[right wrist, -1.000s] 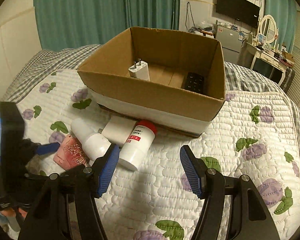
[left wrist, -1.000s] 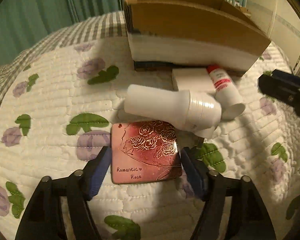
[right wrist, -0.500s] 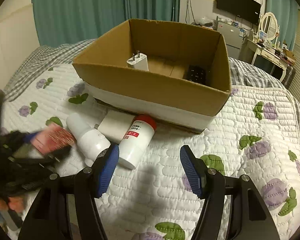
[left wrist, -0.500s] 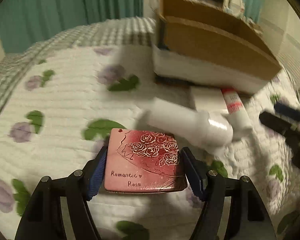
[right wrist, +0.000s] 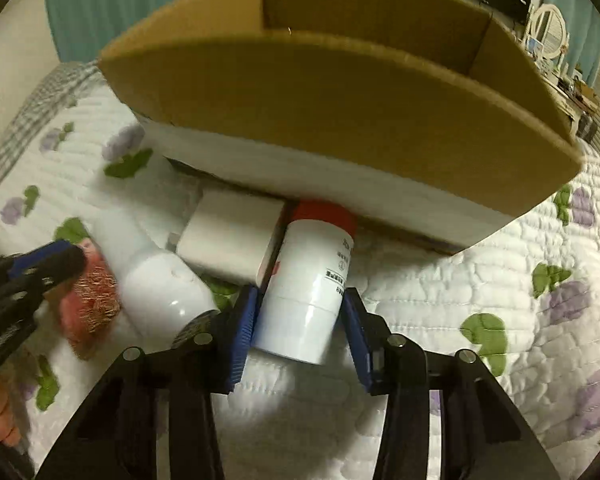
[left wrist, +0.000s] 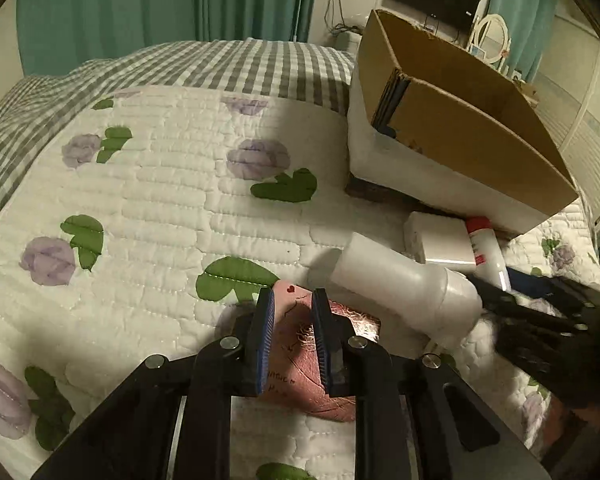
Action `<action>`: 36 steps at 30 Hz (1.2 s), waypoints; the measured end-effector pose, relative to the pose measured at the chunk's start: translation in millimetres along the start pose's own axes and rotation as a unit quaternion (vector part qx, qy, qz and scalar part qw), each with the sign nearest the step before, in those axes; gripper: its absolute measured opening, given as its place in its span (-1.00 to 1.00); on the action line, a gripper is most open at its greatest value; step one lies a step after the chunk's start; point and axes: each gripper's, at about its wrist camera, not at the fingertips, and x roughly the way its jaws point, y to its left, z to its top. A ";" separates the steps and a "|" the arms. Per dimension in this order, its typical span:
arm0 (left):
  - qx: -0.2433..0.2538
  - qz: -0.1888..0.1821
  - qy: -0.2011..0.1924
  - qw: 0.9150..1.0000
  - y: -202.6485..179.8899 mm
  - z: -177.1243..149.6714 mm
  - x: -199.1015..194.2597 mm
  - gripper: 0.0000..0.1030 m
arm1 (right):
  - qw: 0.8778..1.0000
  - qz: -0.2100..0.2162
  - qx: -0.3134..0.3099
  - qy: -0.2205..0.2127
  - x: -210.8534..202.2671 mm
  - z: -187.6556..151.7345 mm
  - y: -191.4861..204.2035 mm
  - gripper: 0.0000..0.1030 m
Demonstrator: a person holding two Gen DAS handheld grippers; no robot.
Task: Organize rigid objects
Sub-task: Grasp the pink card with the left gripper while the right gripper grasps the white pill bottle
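My left gripper (left wrist: 293, 320) has its jaws close together over a pink rose-printed case (left wrist: 296, 364) that lies on the quilt; they are not clamped on it. The case also shows in the right wrist view (right wrist: 92, 300). My right gripper (right wrist: 300, 324) is open, its jaws on both sides of a white bottle with a red cap (right wrist: 308, 284), which lies on the quilt. A plain white bottle (left wrist: 404, 284) and a white box (left wrist: 440, 240) lie between them. The cardboard box (right wrist: 340, 92) stands just behind.
The flowered quilt (left wrist: 160, 200) spreads wide to the left. A grey checked blanket (left wrist: 228, 68) lies at the far side. Teal curtains hang behind. The right gripper's black fingers (left wrist: 540, 312) show at the right of the left wrist view.
My left gripper's jaws have closed in from wide open around the pink case. My right gripper has moved forward and down until its jaws flank the red-capped bottle.
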 end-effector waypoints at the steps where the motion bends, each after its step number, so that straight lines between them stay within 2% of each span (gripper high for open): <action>1: 0.000 -0.001 0.002 1.000 -0.7 -0.4 -0.8 -0.56 | 1.000 -0.002 0.002 -0.003 1.2 0.5 -0.1 -0.20; 2: 0.001 -0.002 0.006 1.000 -1.9 -1.6 -1.8 -0.44 | 1.000 0.000 0.004 -0.005 0.6 0.8 -0.7 -0.21; 5: 0.023 -0.008 0.012 1.000 -11.3 -7.5 -4.9 0.11 | 1.000 0.004 0.006 -0.010 -4.5 -0.3 -3.5 -0.23; 7: 0.037 0.006 0.016 0.999 -16.2 -9.2 -1.9 0.17 | 1.000 0.002 0.006 -0.014 -10.6 -3.2 -7.9 -0.24; 11: 0.069 0.017 0.031 0.997 -24.5 -15.4 9.3 0.43 | 1.000 0.001 0.006 -0.018 -19.7 -7.3 -12.4 -0.25; 15: 0.121 0.048 0.041 0.991 -37.6 -24.4 23.2 0.59 | 1.000 0.000 0.004 -0.016 -20.2 -6.9 -11.4 -0.26; 17: 0.119 0.045 0.047 0.991 -35.0 -23.5 30.4 0.61 | 1.000 0.001 0.004 -0.014 -19.8 -7.1 -11.9 -0.26; 19: 0.082 0.010 0.061 0.995 -21.3 -18.8 37.5 0.56 | 1.000 0.002 0.004 -0.015 -21.3 -8.4 -13.4 -0.26; 20: 0.065 -0.003 0.055 0.996 -15.1 -17.2 35.8 0.50 | 1.000 0.003 0.004 -0.017 -22.4 -9.8 -13.0 -0.26; 21: 0.058 -0.006 0.051 0.997 -12.7 -16.7 32.9 0.45 | 1.000 0.004 0.003 -0.018 -23.9 -10.1 -13.1 -0.26; 30: 0.036 -0.025 0.020 0.999 -7.4 -11.0 0.1 0.42 | 0.999 0.011 -0.003 -0.042 -51.5 -17.7 -17.5 -0.30; 36: 0.031 -0.034 -0.022 0.999 -17.5 0.4 -40.6 0.42 | 0.996 0.019 -0.010 -0.084 -88.3 -16.5 -17.1 -0.30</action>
